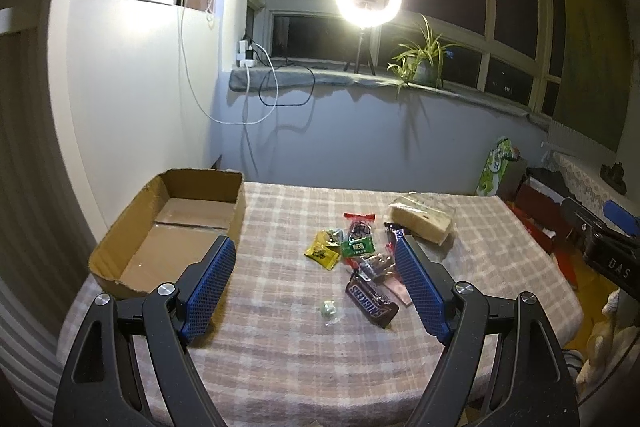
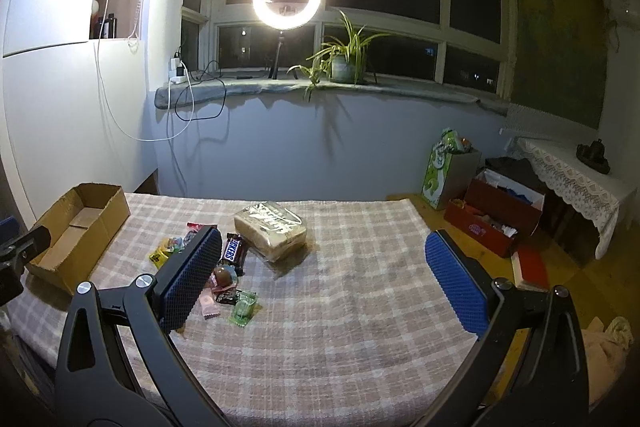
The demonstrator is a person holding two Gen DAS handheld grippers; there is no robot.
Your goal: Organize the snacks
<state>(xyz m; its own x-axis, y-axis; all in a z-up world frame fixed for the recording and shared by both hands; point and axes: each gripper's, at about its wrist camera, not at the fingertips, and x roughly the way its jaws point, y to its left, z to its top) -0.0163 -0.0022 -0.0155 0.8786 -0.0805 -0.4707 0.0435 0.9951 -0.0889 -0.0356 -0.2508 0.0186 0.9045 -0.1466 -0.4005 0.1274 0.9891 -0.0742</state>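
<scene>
Right of the cardboard box (image 1: 176, 227): one snack pile
Snickers bars (image 1: 372, 303): two
Bread loaf (image 1: 422, 221): one, beyond pile
Left gripper (image 1: 316, 283): wide, empty
Right gripper (image 2: 320, 283): wide, empty
Worktop (image 2: 340, 327): checked cloth

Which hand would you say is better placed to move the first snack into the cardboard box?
Left, probably: its open tongs frame the Snickers bar, with the cardboard box beside them. The right tongs face mostly bare cloth.
</scene>
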